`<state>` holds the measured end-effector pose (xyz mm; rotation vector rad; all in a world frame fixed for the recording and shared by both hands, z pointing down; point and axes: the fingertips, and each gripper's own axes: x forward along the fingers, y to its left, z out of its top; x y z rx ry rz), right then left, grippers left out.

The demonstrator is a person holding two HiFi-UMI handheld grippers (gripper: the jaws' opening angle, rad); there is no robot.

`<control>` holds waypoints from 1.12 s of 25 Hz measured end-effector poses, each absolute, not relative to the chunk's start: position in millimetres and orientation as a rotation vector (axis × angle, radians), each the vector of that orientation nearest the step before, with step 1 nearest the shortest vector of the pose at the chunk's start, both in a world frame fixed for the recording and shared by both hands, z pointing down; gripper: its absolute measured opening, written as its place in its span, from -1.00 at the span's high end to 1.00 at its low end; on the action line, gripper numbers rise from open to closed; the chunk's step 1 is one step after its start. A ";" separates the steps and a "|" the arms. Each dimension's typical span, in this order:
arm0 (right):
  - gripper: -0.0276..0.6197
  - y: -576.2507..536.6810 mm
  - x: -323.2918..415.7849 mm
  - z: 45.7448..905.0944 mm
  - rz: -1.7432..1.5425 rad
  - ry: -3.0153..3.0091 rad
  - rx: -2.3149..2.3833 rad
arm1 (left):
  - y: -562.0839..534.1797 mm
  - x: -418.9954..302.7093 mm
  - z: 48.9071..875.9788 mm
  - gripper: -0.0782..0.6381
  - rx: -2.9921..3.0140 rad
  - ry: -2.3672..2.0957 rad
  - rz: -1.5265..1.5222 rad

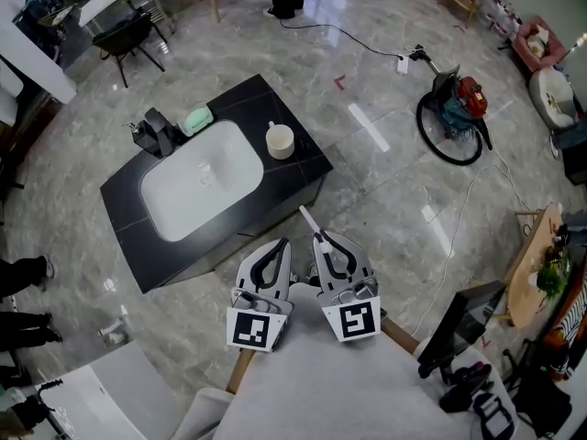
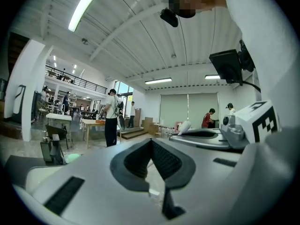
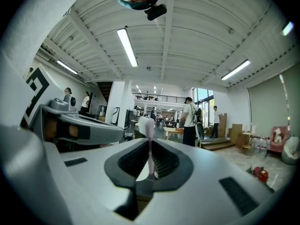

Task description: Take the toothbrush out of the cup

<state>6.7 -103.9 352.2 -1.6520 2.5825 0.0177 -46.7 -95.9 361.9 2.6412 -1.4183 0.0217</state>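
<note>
A polished grey marbled floor [image 1: 385,191] fills a wide hall under a white ribbed ceiling [image 3: 187,41] lit by strip lights. On the floor stands a black square counter [image 1: 303,168] with a white oval basin [image 1: 197,181] sunk into it. A green soap dish [image 1: 195,120] sits at its far edge, and a cream round cup [image 1: 280,141] stands just right of the basin.

The slim white toothbrush [image 1: 309,220] is out of the cup and well apart from it, above the counter's near edge. The right gripper [image 1: 321,238] clenches its handle. Its long axis follows the jaws' line, with the head [image 3: 148,125] pointing away from the person towards the counter. The left gripper [image 1: 282,243] is alongside, its jaws pressed together on nothing.
</note>
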 end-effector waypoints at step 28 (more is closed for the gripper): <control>0.84 -102.3 -4.3 381.0 0.246 3.006 -1.627 | -94.4 -46.3 358.8 0.77 2.653 -1.422 0.014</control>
